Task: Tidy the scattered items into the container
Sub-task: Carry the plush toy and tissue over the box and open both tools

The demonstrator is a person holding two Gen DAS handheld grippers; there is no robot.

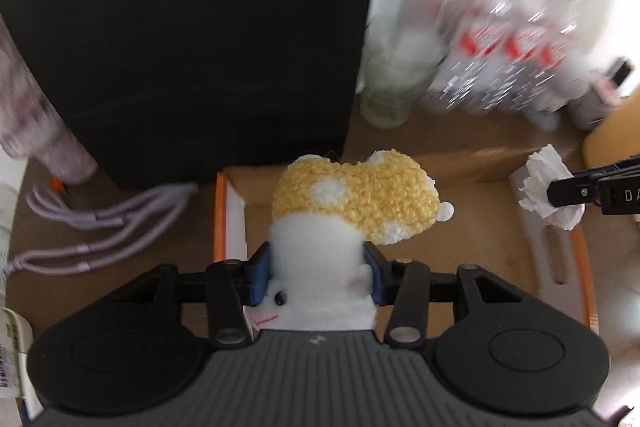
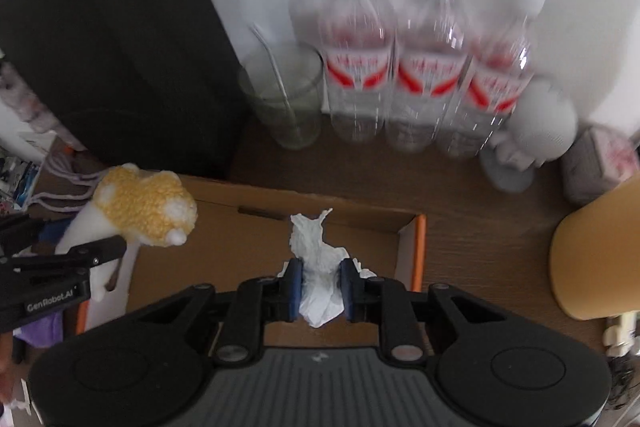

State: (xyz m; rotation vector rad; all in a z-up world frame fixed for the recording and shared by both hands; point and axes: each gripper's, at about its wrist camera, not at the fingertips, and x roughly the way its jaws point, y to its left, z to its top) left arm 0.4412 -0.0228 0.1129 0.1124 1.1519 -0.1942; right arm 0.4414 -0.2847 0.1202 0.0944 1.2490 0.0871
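Note:
My left gripper [image 1: 318,277] is shut on a plush toy [image 1: 360,199] with a white body and a yellow knitted cap, held over the left end of an open cardboard box [image 1: 472,227]. The same plush toy [image 2: 148,211] shows at the left of the right wrist view, above the box's left side. My right gripper [image 2: 320,285] is shut on a crumpled white tissue [image 2: 316,259] and hangs over the cardboard box [image 2: 248,243] with orange-edged flaps. From the left wrist view the tissue [image 1: 540,183] and the right gripper's fingers [image 1: 576,193] sit at the box's right end.
A big black block [image 1: 180,39] stands right behind the box. A glass with a straw [image 2: 286,99], three water bottles [image 2: 428,67], a white round object [image 2: 540,127] and a tan cylinder [image 2: 596,251] crowd the wooden table at back and right. Lilac cords [image 1: 100,227] lie left.

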